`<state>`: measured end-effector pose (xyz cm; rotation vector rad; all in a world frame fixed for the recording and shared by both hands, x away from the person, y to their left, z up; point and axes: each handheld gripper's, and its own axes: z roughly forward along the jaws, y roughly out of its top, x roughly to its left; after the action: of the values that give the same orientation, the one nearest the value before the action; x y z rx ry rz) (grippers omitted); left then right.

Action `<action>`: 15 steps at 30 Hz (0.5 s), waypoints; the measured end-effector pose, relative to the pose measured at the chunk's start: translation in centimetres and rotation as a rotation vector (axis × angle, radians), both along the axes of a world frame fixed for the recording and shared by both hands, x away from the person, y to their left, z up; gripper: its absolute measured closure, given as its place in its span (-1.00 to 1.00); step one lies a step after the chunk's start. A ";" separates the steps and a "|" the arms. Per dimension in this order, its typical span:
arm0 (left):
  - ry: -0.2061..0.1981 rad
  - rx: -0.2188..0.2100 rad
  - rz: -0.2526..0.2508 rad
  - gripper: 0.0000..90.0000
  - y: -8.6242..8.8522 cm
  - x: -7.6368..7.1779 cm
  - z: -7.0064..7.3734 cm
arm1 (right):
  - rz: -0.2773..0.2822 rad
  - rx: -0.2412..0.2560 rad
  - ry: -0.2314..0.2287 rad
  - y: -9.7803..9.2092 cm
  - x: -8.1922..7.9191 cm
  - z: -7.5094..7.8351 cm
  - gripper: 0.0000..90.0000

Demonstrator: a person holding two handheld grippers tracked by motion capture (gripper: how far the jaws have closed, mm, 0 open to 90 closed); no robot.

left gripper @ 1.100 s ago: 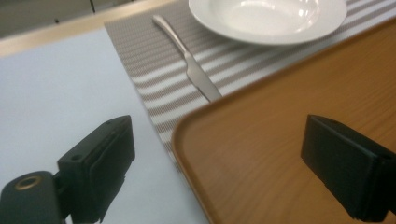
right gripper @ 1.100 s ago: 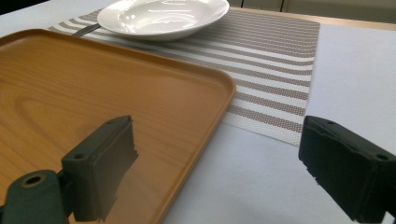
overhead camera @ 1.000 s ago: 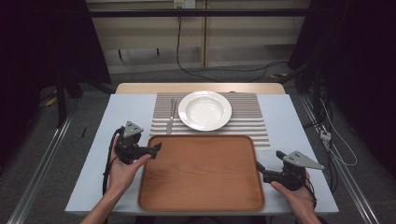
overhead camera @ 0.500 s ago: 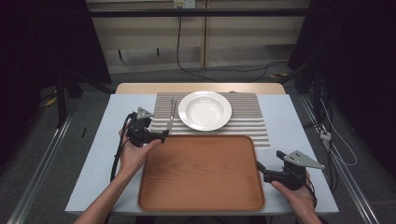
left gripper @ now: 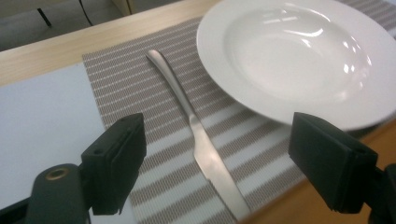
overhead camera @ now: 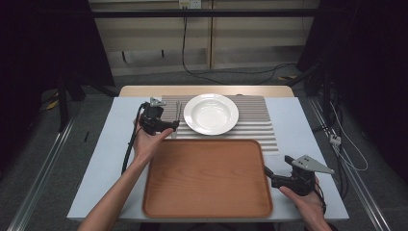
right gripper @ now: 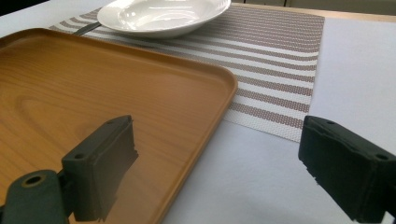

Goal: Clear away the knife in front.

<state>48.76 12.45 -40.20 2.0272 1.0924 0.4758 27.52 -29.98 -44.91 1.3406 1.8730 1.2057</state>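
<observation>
We saw a wooden tray (overhead camera: 207,178) lying on the pale surface (overhead camera: 110,163), its far edge over a striped placemat (overhead camera: 255,120). A white plate (overhead camera: 211,113) sat on the mat, with a piece of cutlery (overhead camera: 177,115) just left of it. The left tongs (overhead camera: 175,125) hovered at the cutlery; the right tongs (overhead camera: 267,173) rested at the tray's right edge.

Knife (left gripper: 198,140) left of plate (overhead camera: 211,113)

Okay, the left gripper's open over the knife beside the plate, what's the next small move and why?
Probably lower the left gripper and close on the knife. Its jaws stand open on either side of the knife, which lies flat on the striped placemat beside the white plate; the wooden tray has bare room to take it.
</observation>
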 end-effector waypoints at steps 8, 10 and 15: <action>0.017 0.053 0.031 -0.33 -1.0 3.0 -1.0 | 0.008 -0.002 -0.002 0.1 0.0 0.1 -0.76; 0.034 0.034 0.046 -0.32 -1.2 3.7 -1.5 | 0.009 -0.003 -0.002 0.1 0.0 0.1 -0.76; 0.084 0.049 0.051 -0.22 -1.3 5.3 -2.6 | 0.011 -0.004 0.000 0.2 0.0 0.1 -0.76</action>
<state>54.09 11.10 -42.75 2.0823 1.1959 0.4499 27.52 -29.78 -44.84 1.3300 1.8837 1.2074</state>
